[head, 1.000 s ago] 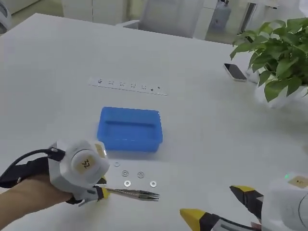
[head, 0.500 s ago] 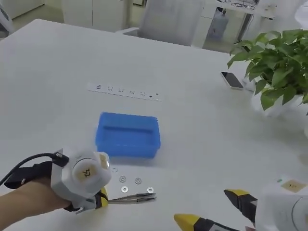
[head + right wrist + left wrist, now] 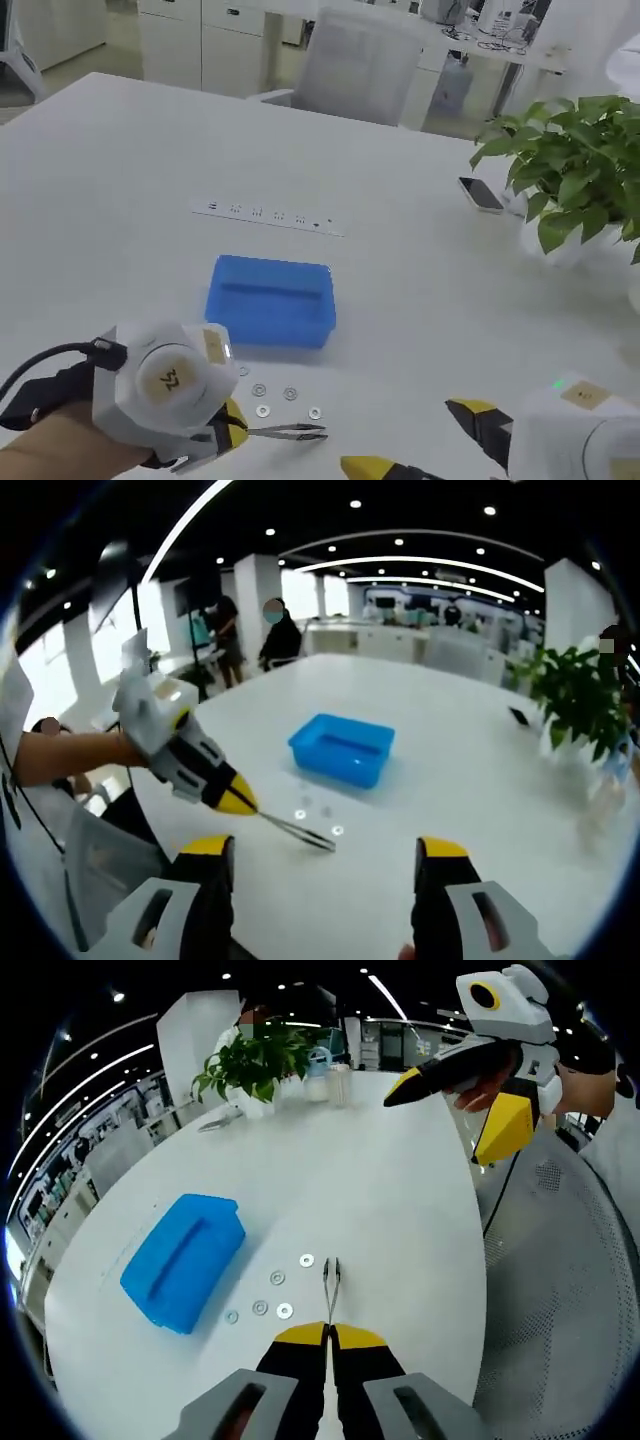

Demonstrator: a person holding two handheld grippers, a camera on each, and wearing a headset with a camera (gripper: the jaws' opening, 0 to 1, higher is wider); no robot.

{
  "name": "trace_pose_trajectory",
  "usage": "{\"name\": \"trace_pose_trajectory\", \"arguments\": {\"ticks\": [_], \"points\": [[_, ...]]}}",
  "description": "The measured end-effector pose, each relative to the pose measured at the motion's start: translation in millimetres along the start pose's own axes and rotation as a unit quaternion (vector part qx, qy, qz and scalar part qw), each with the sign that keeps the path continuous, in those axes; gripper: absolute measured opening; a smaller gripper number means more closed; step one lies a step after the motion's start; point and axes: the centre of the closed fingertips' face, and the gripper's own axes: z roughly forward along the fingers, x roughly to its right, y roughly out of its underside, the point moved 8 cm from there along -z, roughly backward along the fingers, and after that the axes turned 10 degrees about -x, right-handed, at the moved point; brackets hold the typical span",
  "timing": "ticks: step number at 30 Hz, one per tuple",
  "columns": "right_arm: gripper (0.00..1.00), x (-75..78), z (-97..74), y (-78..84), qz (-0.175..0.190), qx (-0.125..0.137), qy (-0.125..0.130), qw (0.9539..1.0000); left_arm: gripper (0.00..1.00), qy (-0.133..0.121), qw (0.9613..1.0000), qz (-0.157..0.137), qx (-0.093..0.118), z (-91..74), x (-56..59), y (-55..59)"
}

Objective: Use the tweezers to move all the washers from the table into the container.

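Note:
Several small metal washers (image 3: pixel 290 394) lie on the white table just in front of the blue container (image 3: pixel 270 300). My left gripper (image 3: pixel 232 428) is shut on the handle end of thin tweezers (image 3: pixel 285 432), whose tips point right, just on the near side of the washers. In the left gripper view the tweezers (image 3: pixel 330 1285) reach out from the shut left gripper (image 3: pixel 328 1330) beside the washers (image 3: pixel 277 1278), with the container (image 3: pixel 185 1258) to the left. My right gripper (image 3: pixel 325 848) is open and holds nothing, low at the right (image 3: pixel 400 435).
A white power strip (image 3: pixel 268 216) lies beyond the container. A phone (image 3: pixel 482 194) and a potted plant (image 3: pixel 570 170) are at the far right. A chair (image 3: pixel 365 65) stands behind the table. People stand in the room's background in the right gripper view.
The head camera has tilted, so everything sits lower in the picture. The left gripper and tweezers stay just at the near side of the washers; the right gripper remains open.

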Motion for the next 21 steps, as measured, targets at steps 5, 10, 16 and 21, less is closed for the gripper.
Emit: {"name": "trace_pose_trajectory", "arguments": {"ticks": [5, 10, 16, 21], "points": [[0.7, -6.2, 1.5, 1.0, -0.014, -0.001, -0.019, 0.9997, 0.0, 0.013, 0.9991, -0.009, 0.039, -18.8, 11.3, -13.3], [0.59, -19.0, 8.9, 0.5, -0.075, -0.016, -0.062, 0.9951, 0.0, 0.013, 0.9982, -0.003, 0.059, -32.7, 22.6, -23.3], [0.35, -28.1, 33.2, 4.1, -0.159, -0.07, -0.115, 0.978, 0.0, 0.017, 0.9974, 0.025, 0.066, -46.0, 30.7, -32.8], [0.33, -43.1, 46.7, -5.0, -0.238, -0.084, -0.155, 0.9552, 0.0, 0.026, 0.9938, 0.085, 0.066, -59.9, 38.2, -41.5]]}}
